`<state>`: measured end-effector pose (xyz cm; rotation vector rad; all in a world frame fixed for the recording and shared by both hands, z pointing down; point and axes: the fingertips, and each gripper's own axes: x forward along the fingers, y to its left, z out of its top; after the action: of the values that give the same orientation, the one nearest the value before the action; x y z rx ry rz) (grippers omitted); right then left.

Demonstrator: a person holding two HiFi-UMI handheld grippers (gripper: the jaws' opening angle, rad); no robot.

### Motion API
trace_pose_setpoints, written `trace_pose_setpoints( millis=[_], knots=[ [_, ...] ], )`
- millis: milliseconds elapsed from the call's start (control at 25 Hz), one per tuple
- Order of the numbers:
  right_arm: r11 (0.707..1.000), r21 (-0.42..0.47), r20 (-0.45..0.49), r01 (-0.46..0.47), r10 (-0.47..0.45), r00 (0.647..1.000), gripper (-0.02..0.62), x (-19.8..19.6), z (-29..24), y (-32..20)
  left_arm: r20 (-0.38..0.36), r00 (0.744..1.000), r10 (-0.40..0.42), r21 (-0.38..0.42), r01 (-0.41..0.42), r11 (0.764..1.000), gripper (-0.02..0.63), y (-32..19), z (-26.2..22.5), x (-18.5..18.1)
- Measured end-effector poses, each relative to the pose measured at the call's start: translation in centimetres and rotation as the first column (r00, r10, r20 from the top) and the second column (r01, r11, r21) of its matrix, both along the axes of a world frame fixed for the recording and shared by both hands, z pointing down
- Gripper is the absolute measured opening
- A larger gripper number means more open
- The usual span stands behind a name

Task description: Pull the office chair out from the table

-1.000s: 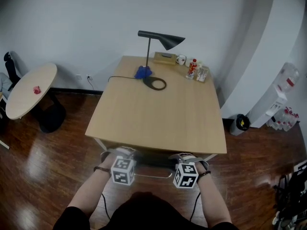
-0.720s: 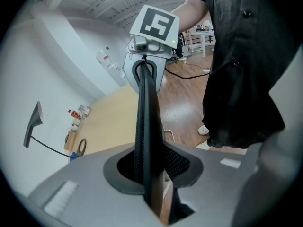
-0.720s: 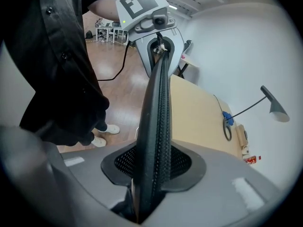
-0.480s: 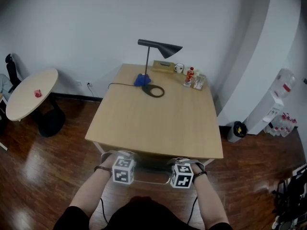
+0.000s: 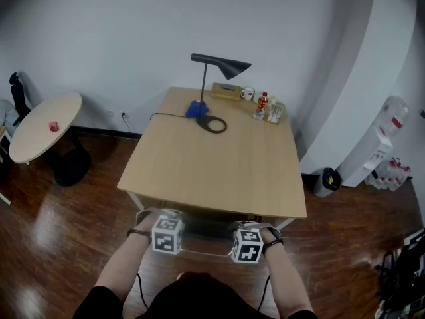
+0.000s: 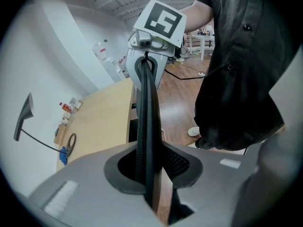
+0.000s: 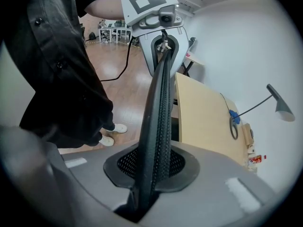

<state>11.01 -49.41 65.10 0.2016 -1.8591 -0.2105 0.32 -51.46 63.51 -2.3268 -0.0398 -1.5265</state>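
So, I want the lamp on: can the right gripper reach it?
Probably not: the right gripper has just been closing on the chair backrest, and the desk lamp stands across the table.

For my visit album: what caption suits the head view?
Standing at the wooden table, a person's left gripper and right gripper, jaws just closed further, clamp the tucked-in office chair's backrest.

Head view: black mesh office chair (image 5: 202, 231) mostly hidden under the light wooden rectangular table (image 5: 212, 165), jaws of left gripper (image 5: 167, 219) and right gripper (image 5: 250, 228) hidden behind their own bodies, small red-and-white items (image 5: 265, 104) at far edge too small to identify, dark rack (image 5: 405, 278) cut off bottom right.
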Motion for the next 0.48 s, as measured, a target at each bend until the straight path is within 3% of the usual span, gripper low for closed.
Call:
trace_pose_setpoints(
  millis=[480],
  knots=[
    [1.000, 0.011, -0.021, 0.020, -0.020, 1.000, 0.075, 0.3, 0.3, 3.1, 0.003, 1.000, -0.031, 0.008, 0.031, 0.999, 0.091, 3.5, 0.2, 0.0]
  ],
)
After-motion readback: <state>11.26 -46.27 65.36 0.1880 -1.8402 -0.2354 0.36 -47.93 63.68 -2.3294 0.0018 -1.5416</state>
